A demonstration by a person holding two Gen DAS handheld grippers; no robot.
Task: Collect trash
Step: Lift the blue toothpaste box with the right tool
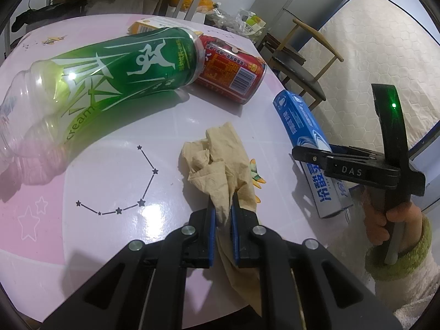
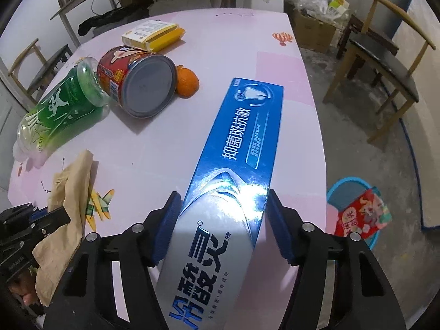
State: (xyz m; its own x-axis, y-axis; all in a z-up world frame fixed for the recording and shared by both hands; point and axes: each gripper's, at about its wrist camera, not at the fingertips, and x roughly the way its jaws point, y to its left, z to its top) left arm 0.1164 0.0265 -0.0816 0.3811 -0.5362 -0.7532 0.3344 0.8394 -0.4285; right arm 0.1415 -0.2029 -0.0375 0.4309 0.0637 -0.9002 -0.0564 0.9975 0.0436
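My left gripper is shut on a crumpled brown paper napkin, which lies on the pink table and trails back between the blue pads. In the right wrist view, a long blue toothpaste box runs lengthwise between the pads of my right gripper, which press on both its sides. The box is at the table's right edge. An empty green bottle and a red can lie on their sides further back.
An orange sits behind the can and a yellow-white carton lies beyond it. On the floor to the right is a blue basin holding a red packet. A wooden chair stands past the table.
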